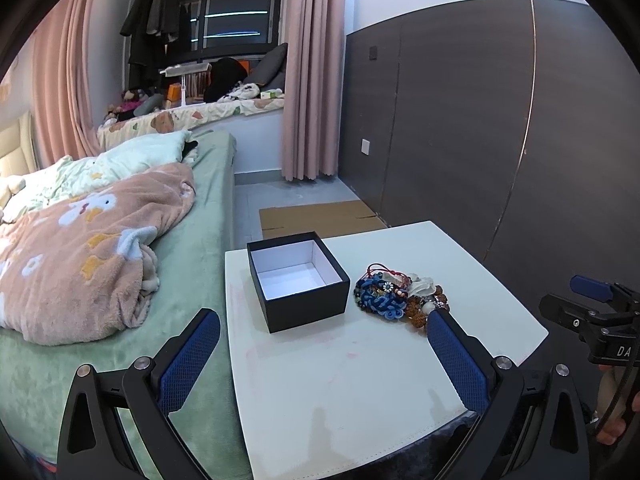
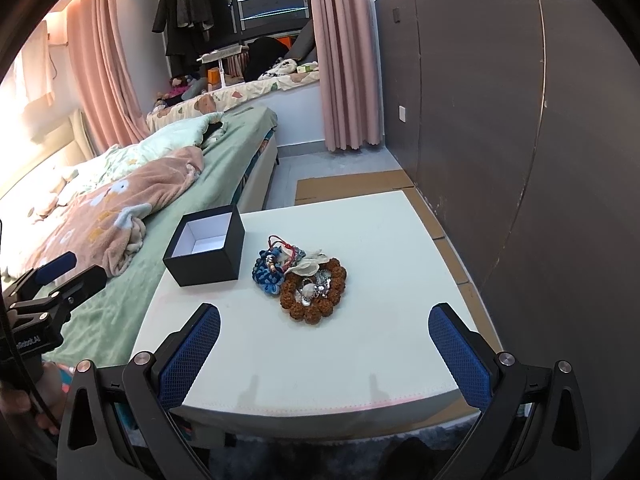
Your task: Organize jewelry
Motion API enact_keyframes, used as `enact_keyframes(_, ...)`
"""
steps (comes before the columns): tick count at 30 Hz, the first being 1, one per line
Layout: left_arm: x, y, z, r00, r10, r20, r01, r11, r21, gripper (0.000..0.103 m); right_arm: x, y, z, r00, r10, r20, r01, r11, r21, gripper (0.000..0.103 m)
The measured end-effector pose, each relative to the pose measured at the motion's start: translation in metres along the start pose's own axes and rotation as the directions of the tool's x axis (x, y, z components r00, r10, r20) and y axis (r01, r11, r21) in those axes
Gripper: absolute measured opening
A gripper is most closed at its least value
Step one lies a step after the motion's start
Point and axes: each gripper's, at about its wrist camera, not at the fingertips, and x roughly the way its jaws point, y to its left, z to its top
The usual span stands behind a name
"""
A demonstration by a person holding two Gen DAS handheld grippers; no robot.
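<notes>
A black box [image 1: 300, 280] [image 2: 208, 250] with a white inside stands open and empty on the white table [image 1: 360, 380] [image 2: 360, 340]. Right of it lies a heap of jewelry [image 1: 400, 294] [image 2: 300, 276]: a blue knotted cord bracelet [image 2: 266, 272], a brown bead bracelet [image 2: 316, 300], red cord and pale pieces. My left gripper [image 1: 324, 354] hangs open above the table's near-left edge, short of the box. My right gripper [image 2: 324, 354] is open too, above the near edge, with the heap ahead between its fingers. Each gripper also shows at the edge of the other's view.
A bed [image 1: 120, 280] with a green sheet and a pink blanket [image 2: 120, 216] runs along the table's left side. A dark panelled wall [image 2: 540, 160] stands to the right. Flat cardboard [image 1: 320, 216] lies on the floor beyond the table. A hand [image 1: 612, 420] holds the right gripper's handle.
</notes>
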Motion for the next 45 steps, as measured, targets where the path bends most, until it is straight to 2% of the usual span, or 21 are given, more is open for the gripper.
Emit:
enact_keyframes(9,-0.0014,0.0028,-0.0009,1.0,0.004,0.009,-0.004,1.0,0.003,0.103,-0.0044,0.0003,0.0033,1.0,0.003,0.022,-0.003,1.0,0.005,0.103)
enact_keyframes(45,-0.0027,0.0034,0.0007,1.0,0.011,0.011,-0.011,1.0,0.004,0.103,-0.002,-0.0024,0.0024,1.0,0.002,0.025,-0.002,1.0,0.009,0.103)
